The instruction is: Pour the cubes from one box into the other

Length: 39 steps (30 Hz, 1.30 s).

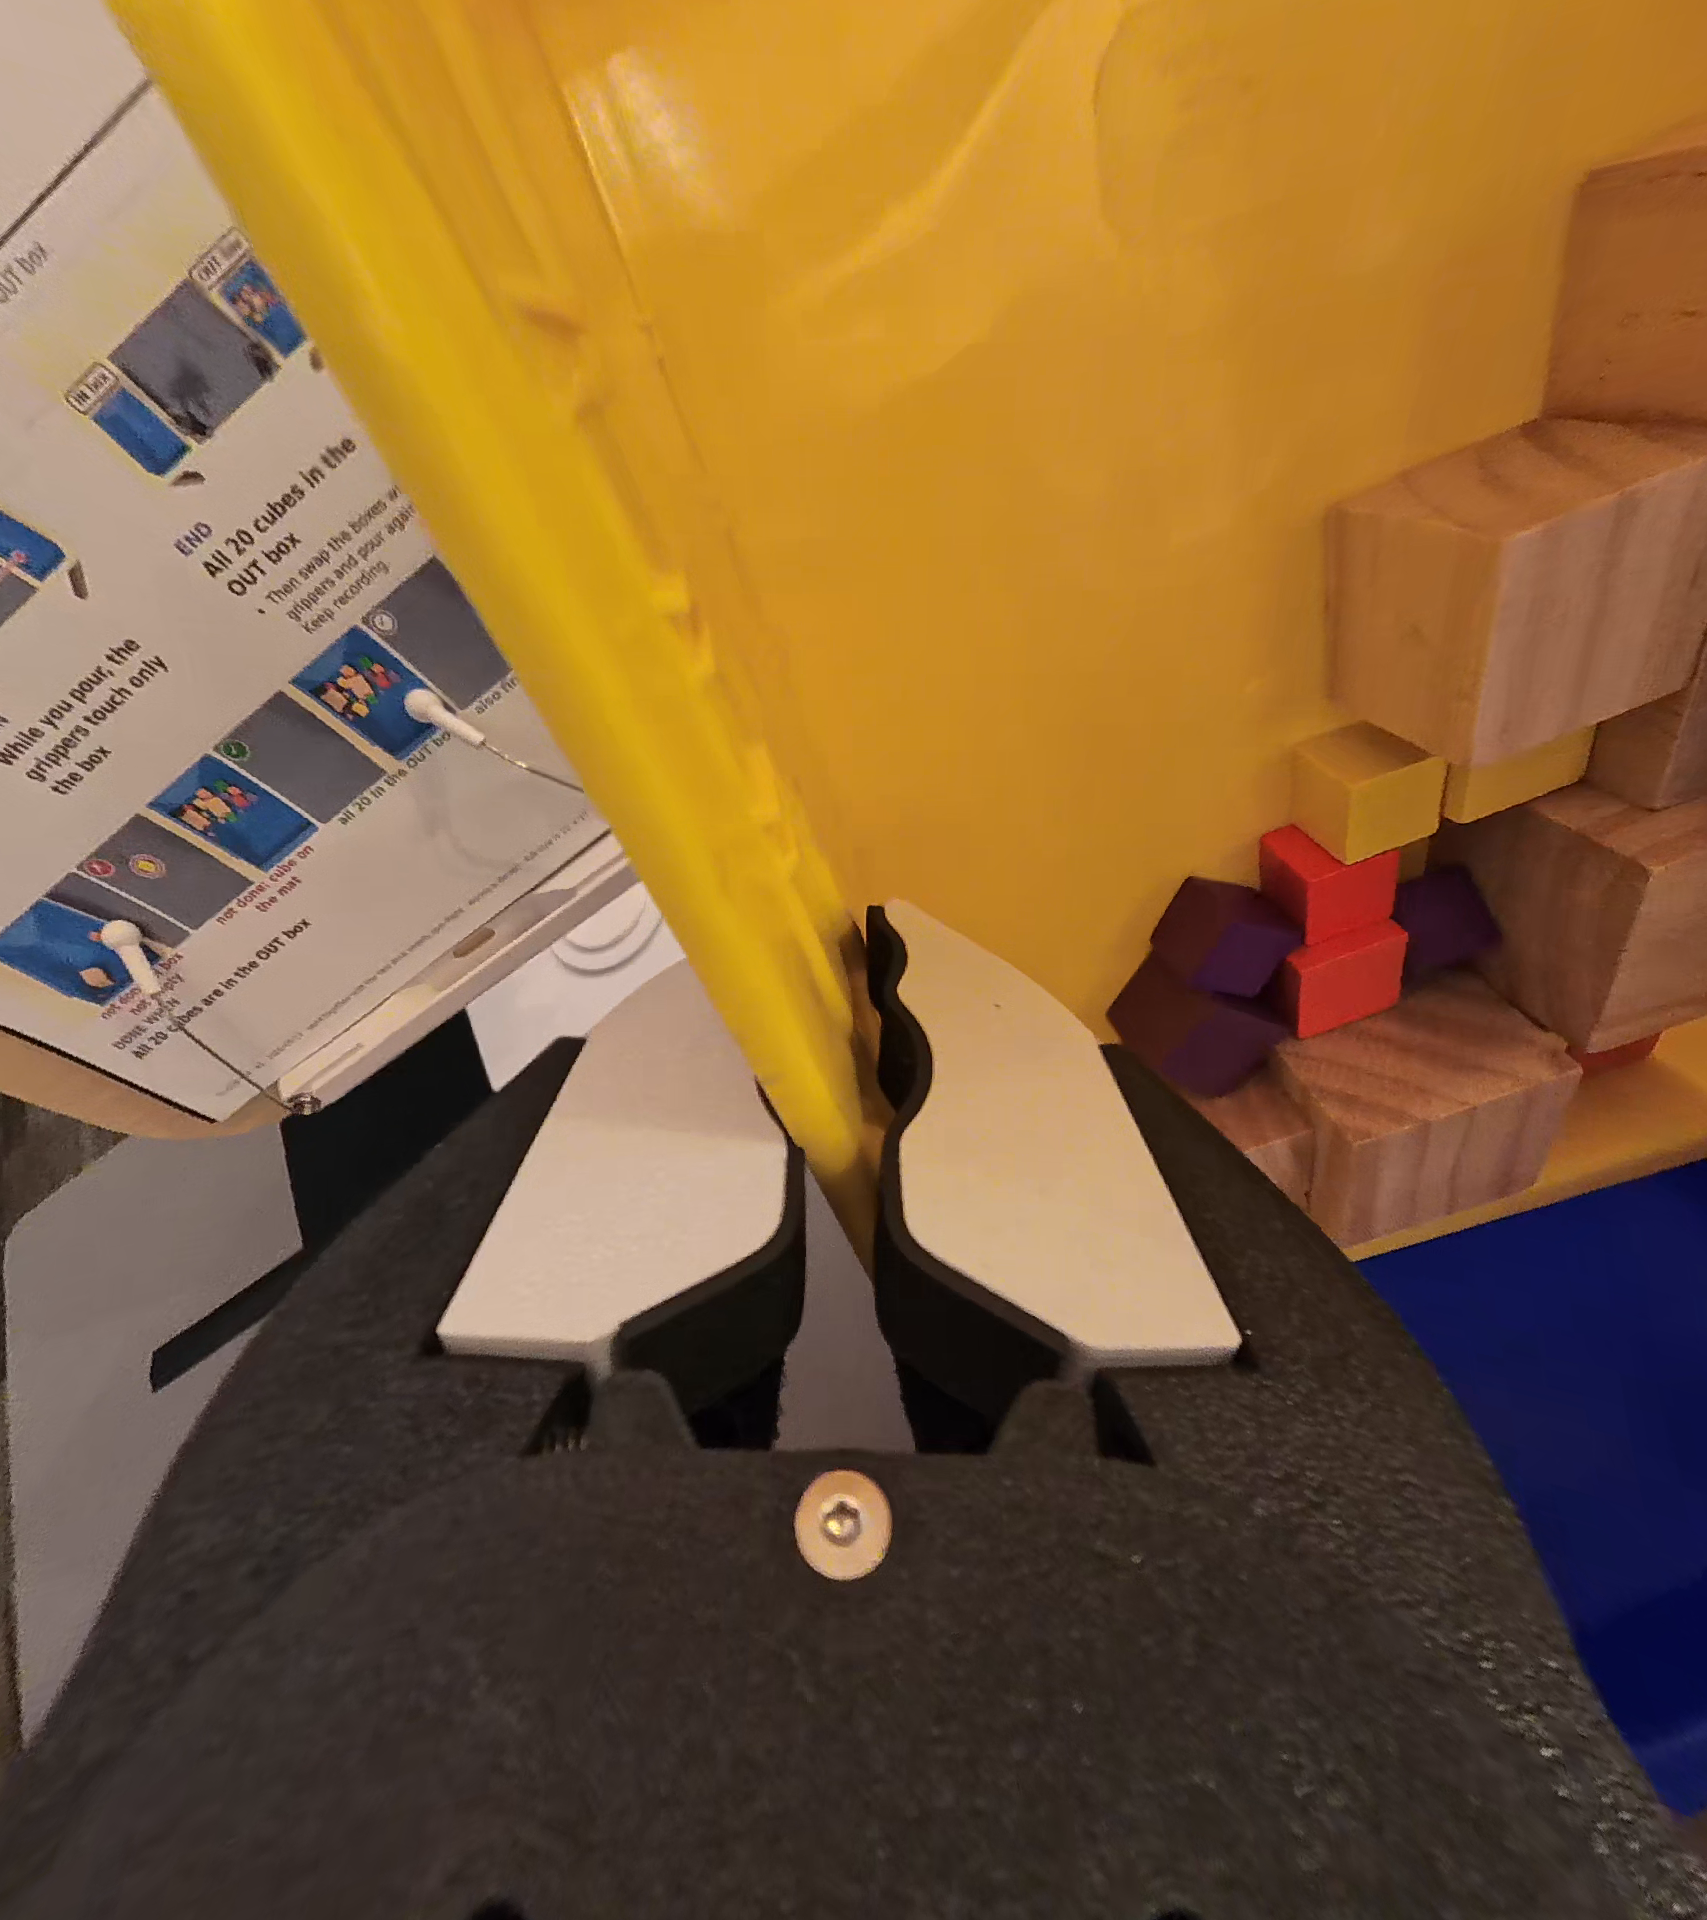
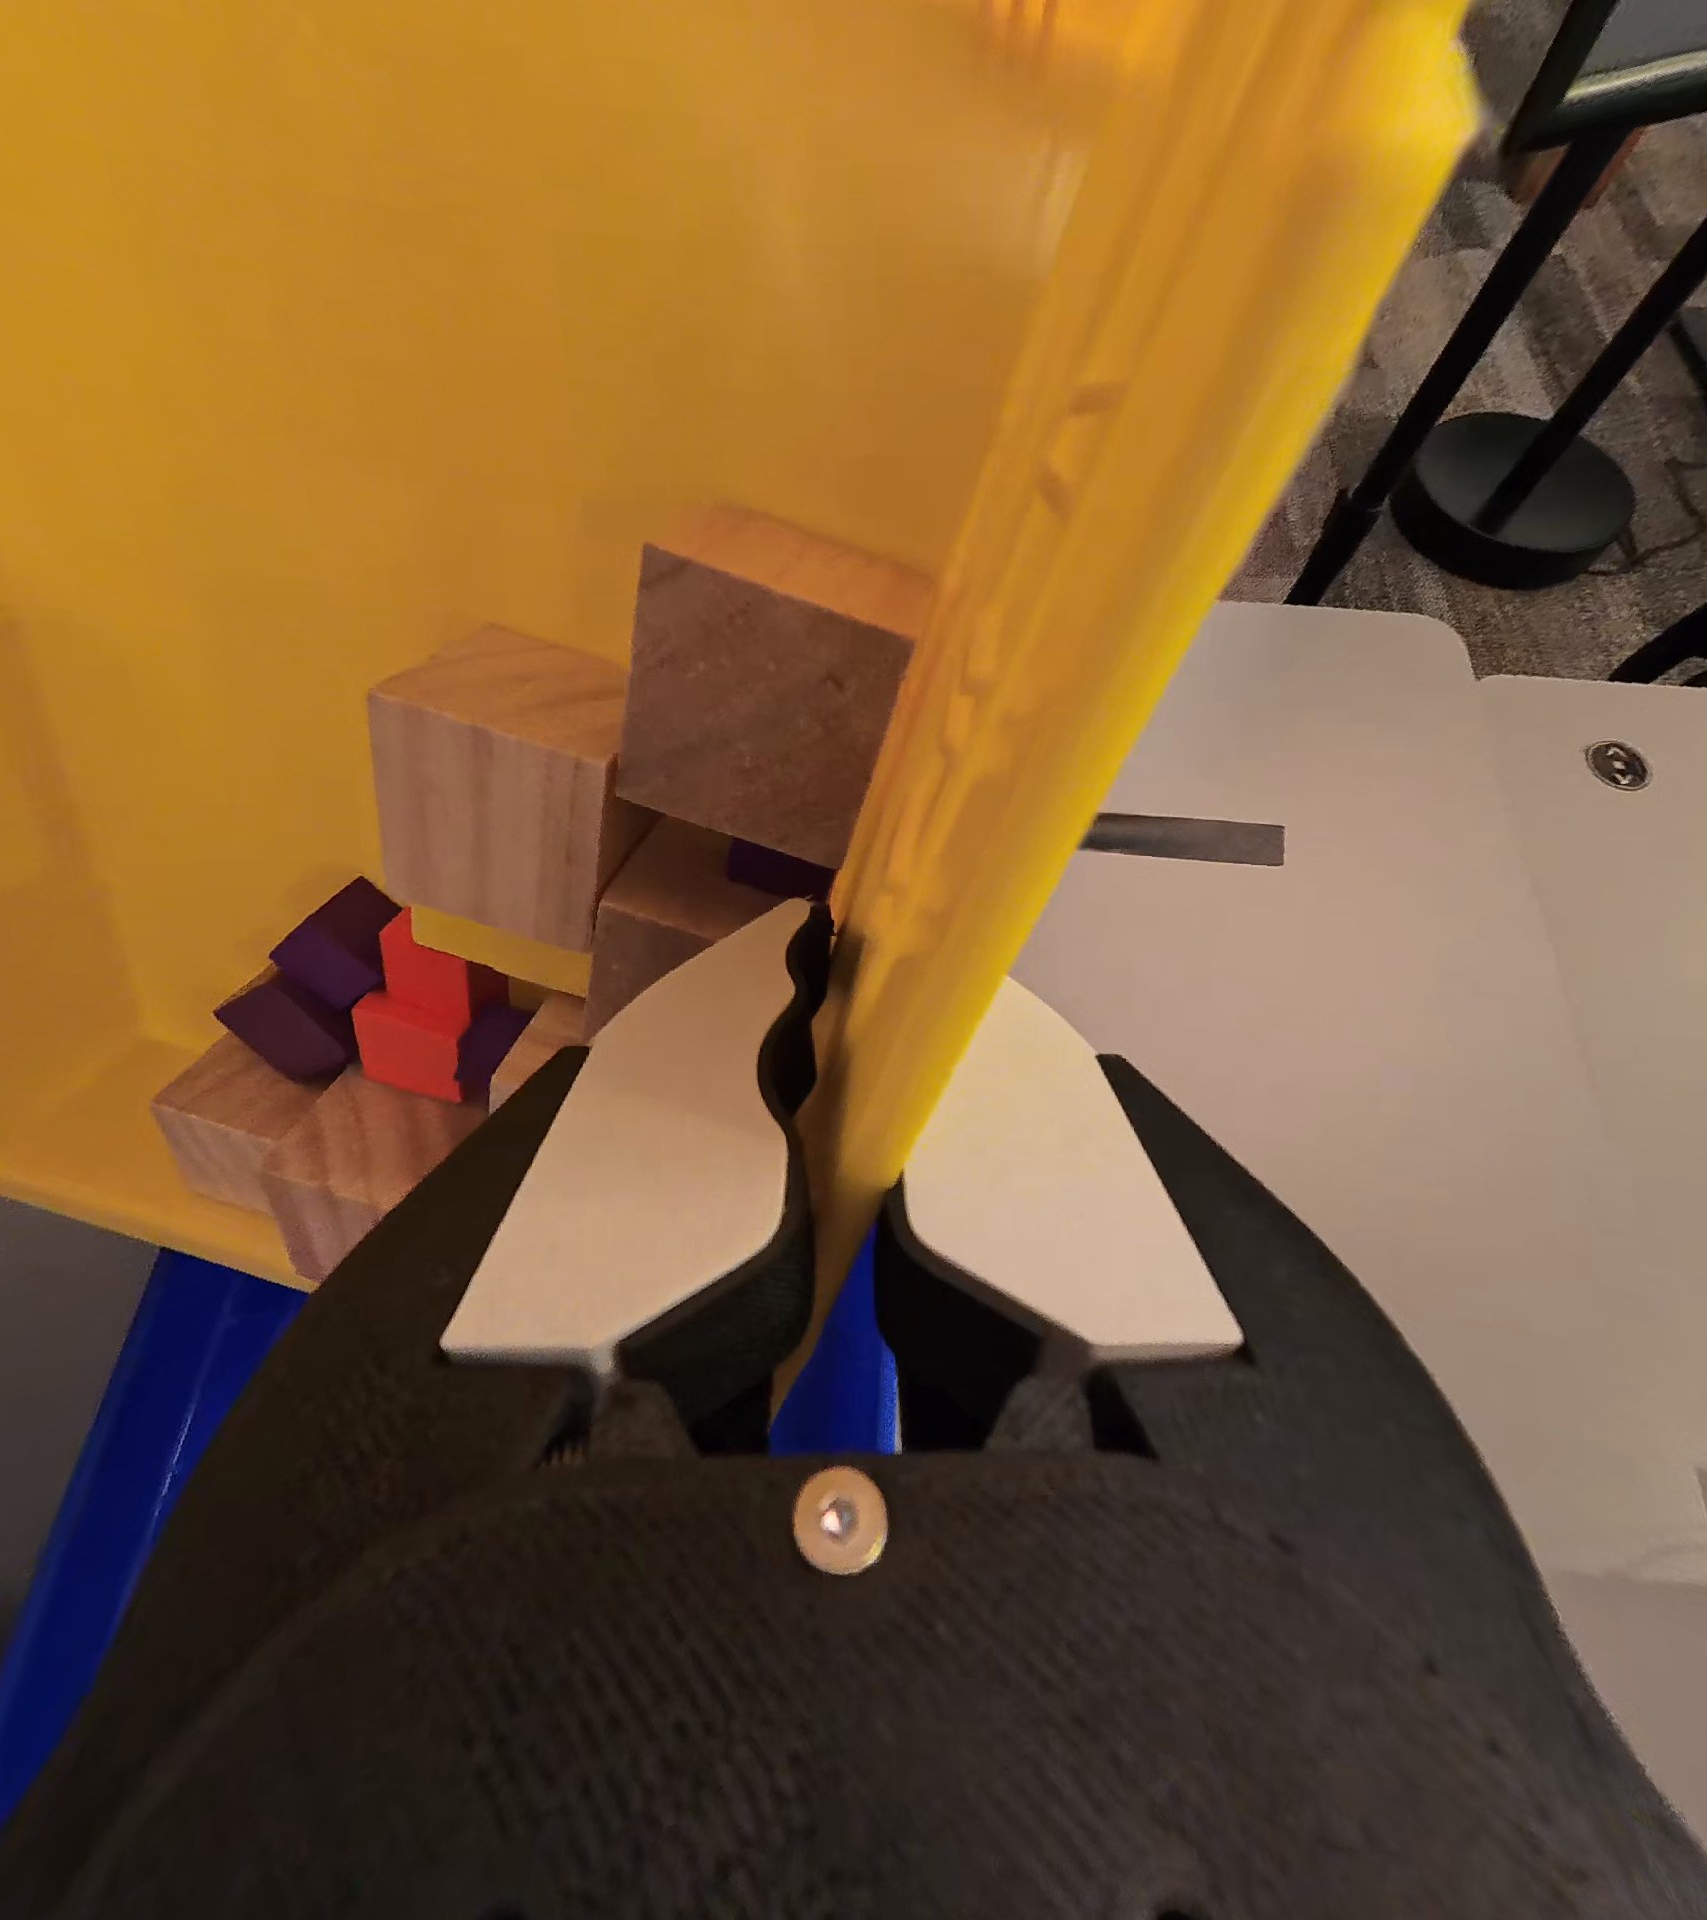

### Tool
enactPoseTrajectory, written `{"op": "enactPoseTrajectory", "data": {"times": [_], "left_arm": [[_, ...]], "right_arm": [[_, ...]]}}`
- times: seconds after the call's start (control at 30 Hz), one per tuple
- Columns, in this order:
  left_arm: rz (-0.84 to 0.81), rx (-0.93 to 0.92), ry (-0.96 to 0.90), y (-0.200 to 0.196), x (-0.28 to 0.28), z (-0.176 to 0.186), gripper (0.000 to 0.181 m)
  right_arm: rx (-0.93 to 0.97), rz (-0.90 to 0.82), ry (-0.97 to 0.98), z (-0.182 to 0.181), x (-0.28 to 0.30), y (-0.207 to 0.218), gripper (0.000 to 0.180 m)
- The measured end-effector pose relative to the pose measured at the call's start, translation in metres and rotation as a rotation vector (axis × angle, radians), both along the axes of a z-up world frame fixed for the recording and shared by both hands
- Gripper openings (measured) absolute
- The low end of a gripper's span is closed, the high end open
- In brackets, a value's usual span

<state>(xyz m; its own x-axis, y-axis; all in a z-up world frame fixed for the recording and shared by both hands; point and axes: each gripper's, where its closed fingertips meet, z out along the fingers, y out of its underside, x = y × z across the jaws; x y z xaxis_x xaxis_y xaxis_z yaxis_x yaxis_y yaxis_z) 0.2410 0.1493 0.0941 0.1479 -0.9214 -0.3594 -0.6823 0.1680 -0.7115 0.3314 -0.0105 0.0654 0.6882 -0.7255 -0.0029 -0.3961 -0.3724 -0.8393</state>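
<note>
Left tool [image 1: 844, 1039] clamped on one side wall of the yellow box [image 1: 932, 416]; the wall runs up between its two fingers. Right tool [image 2: 854, 1049] clamped on the opposite wall of the same box [image 2: 309, 364].

Box tipped steeply. Cubes heaped at its low end, just ahead of and inboard of both tools: large plain wooden cubes [image 1: 1514, 592], small red cubes [image 1: 1332, 935], purple cubes [image 1: 1223, 935], one yellow cube [image 1: 1363, 790].

Blue box [image 1: 1607, 1455] directly below the yellow box's low edge, beside the left tool's body.

Instruction sheet [image 1: 153, 675] beyond the left tool. White bench [image 2: 1451, 1039] outboard of the right tool.
</note>
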Motion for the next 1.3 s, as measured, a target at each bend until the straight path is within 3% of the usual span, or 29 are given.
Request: {"op": "enactPoseTrajectory", "data": {"times": [1.3], "left_arm": [[-0.062,0.177,-0.339,-0.016,-0.004,0.061,0.008]], "right_arm": [[0.260,-0.043,-0.301,0.063,0.001,-0.012,0.004]]}}
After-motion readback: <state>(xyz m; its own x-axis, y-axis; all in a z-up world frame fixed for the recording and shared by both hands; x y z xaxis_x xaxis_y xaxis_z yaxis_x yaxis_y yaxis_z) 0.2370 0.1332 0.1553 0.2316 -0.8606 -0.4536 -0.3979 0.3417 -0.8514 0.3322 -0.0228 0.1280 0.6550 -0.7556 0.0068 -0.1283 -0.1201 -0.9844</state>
